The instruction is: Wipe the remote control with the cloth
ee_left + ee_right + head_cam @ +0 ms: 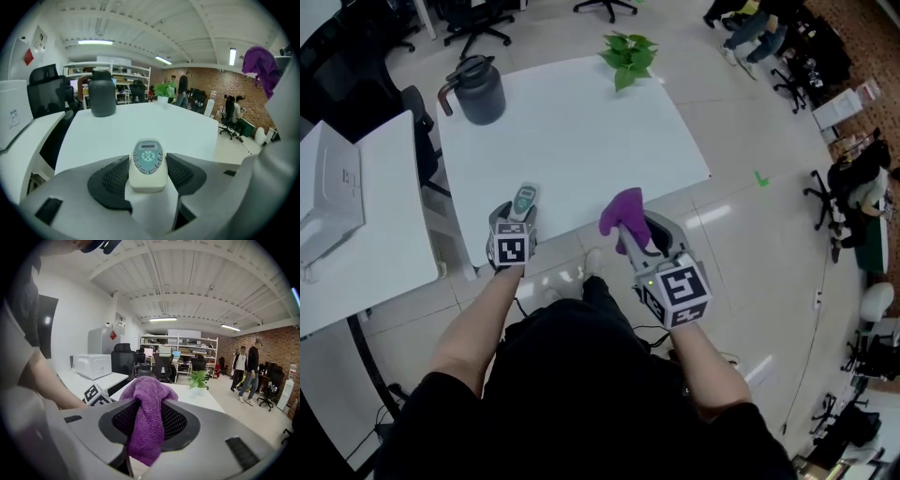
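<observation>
Clasping the remote control (148, 163) in its jaws, the left gripper (513, 223) hovers beside the right gripper (149, 420), jaws pinching the purple cloth (146, 397).

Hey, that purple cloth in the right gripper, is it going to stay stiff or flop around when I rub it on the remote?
Probably floppy: the purple cloth bulges above the right hand-held gripper's jaws and hangs limp below them. It looks light and fuzzy, so it should grip rather than slide.
</observation>
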The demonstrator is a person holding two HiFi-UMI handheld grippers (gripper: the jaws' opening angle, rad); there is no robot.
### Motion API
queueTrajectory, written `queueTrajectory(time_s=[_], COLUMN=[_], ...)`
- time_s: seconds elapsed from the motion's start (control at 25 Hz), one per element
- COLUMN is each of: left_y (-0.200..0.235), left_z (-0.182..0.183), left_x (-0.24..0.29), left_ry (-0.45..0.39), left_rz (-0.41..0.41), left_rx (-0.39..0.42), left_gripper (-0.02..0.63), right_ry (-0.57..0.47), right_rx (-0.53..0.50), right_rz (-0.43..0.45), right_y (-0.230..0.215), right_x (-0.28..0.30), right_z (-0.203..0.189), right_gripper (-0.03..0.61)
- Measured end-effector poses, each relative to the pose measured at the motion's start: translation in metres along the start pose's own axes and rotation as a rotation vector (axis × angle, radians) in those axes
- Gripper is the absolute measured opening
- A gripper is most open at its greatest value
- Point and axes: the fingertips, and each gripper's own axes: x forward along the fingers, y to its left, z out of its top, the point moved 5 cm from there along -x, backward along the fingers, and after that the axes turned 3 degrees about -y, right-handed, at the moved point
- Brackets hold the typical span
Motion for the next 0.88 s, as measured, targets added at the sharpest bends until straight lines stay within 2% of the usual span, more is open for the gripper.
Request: queueTrajectory(time_s=[0.28,0.44,0.6,0.72,0.88], left_y=[0.006,0.005,0.003,0.001,-0.005], left_z=[-0.02,-0.03,-0.032,-0.029,-0.03], left_x=[0.019,0.025,0.02,0.0,-0.038], left_ry=[0.019,0.047,0.061,0.059,0.053], left_rz=[0.045,0.068,0.09,0.109,0.155], left_rx=[0.003,0.013,-0.01,-0.019,-0.057], left_gripper=[0.236,0.245,0.308,0.308,0.308], right_ry=[0.05,0.096,0.174,0.255,0.376], right_rx=[0.003,-0.012,-0.035,-0.065,-0.131], right_rz=[-0.022,0.002,0.077,0.134,0.206], right_y=[-0.004,-0.007,-0.012,-0.019,-0.024], right_x=[-0.007,0.005,0.046,0.095,0.16], right_z=[-0.014,-0.024,-0.042,-0.07,-0.127], right_gripper=[0.132,0.132,0.133,0.142,0.147])
